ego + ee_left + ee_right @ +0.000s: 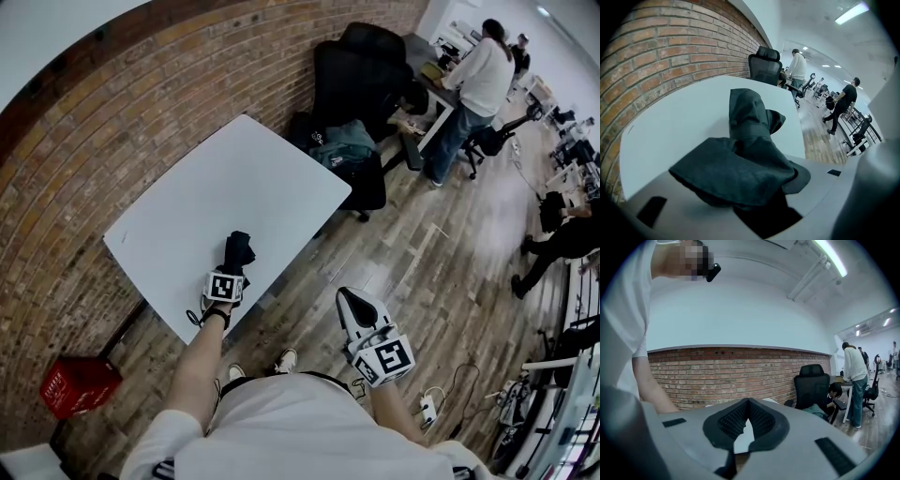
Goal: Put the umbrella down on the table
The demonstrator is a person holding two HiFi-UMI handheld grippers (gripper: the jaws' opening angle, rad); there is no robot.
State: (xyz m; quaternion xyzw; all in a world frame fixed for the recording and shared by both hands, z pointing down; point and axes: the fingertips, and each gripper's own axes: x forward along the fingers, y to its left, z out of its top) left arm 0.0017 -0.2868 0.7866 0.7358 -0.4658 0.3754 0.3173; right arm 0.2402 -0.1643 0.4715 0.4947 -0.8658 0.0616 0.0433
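Observation:
A folded dark umbrella [239,251] lies on the white table [234,169] near its front edge. My left gripper [231,269] points steeply down and is shut on the umbrella's near end. In the left gripper view the umbrella's fabric [745,154] bunches over the jaws and hides the pads, and the rest of it reaches out over the table [679,122]. My right gripper [350,300] hangs over the wooden floor to the right of the table, away from the umbrella. Its jaws [748,404] meet at the tips with nothing between them.
A brick wall [141,103] runs along the table's far side. A red crate [77,384] stands on the floor at the left. A black office chair [361,70] and bags [345,145] stand beyond the table's right corner. A person [480,80] stands at a desk farther back.

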